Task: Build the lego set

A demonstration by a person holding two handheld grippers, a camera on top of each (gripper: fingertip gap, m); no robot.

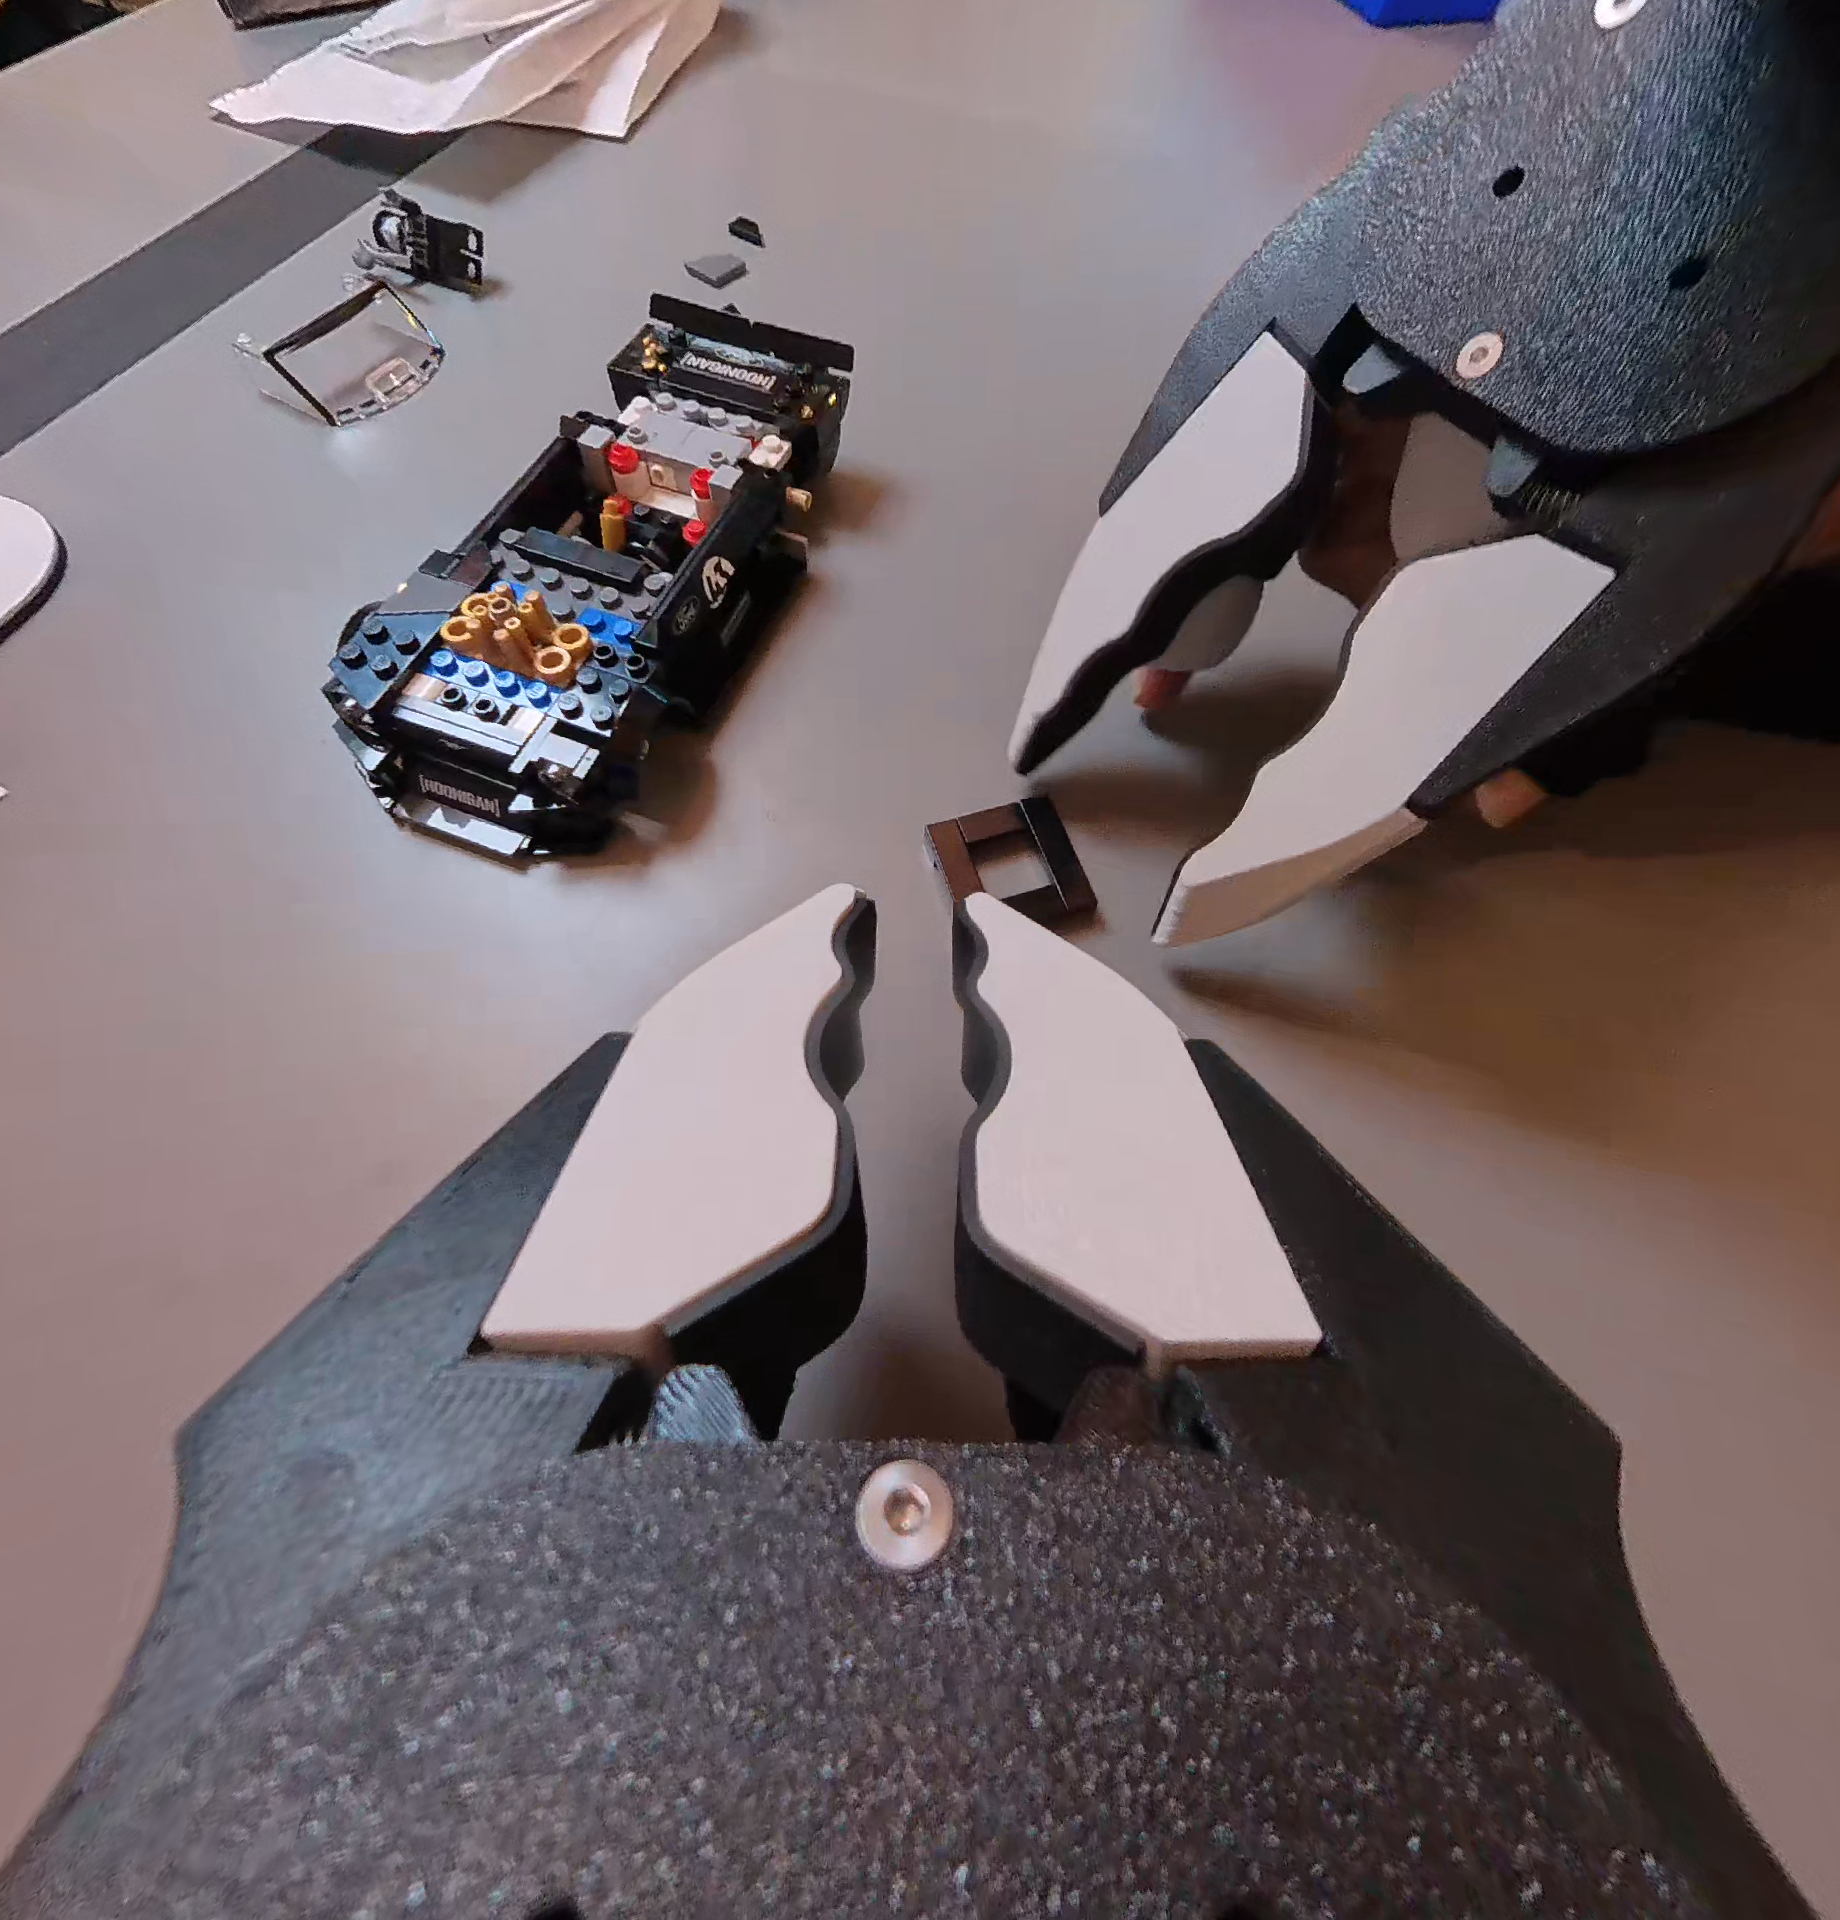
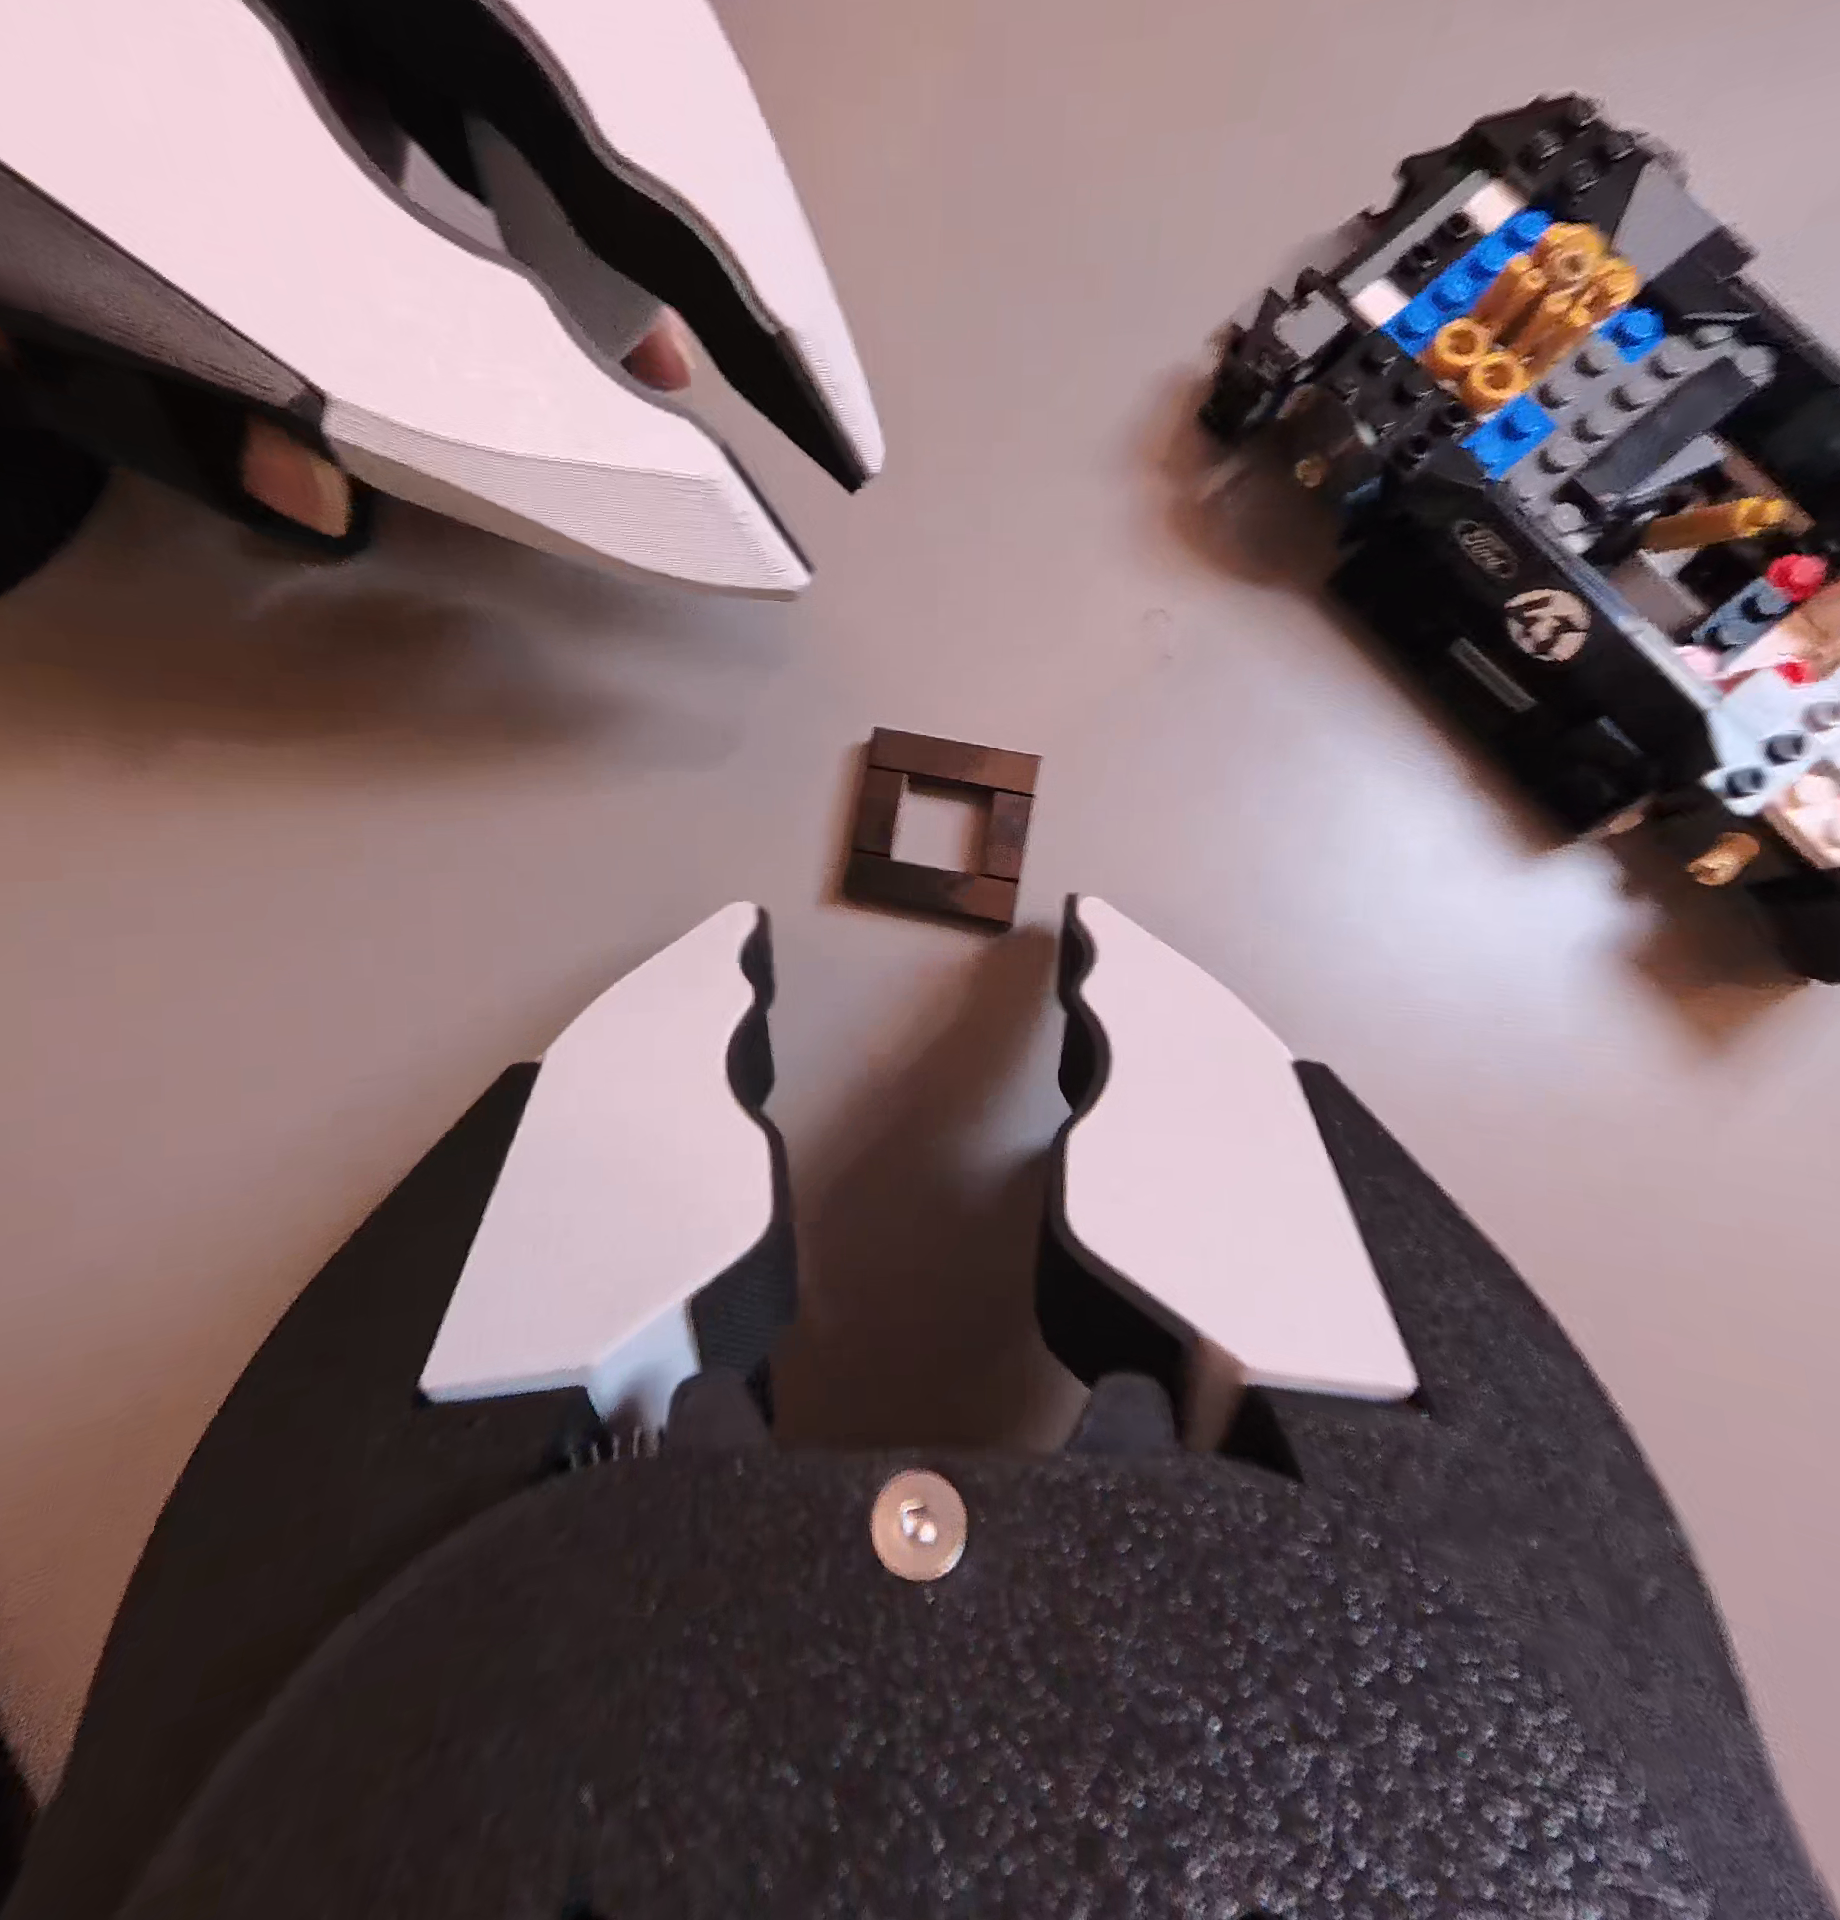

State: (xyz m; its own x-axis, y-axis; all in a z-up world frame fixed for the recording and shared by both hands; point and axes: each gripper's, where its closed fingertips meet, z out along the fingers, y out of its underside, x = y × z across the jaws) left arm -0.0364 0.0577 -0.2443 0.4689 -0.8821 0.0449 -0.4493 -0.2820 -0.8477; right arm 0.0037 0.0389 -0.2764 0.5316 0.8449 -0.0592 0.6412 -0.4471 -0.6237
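Square black frame piece [image 2: 940, 842] flat on the grey table [image 2: 272, 831], just beyond the empty, parted right gripper [image 2: 911, 920].

Grey matte table [image 1: 272, 1039]. Speckled black bodies with pale grey finger plates on left gripper [image 1: 911, 914] and right gripper [image 2: 911, 920]. Dark brown square frame piece [image 2: 942, 840]. Mostly black lego car [image 1: 594, 582], with grey plates, blue studs, gold engine parts, red accents. White crumpled paper [image 1: 480, 62].

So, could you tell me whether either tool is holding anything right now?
Nothing is held: both the left tool and right tool are open, and the square black frame piece lies free on the table.
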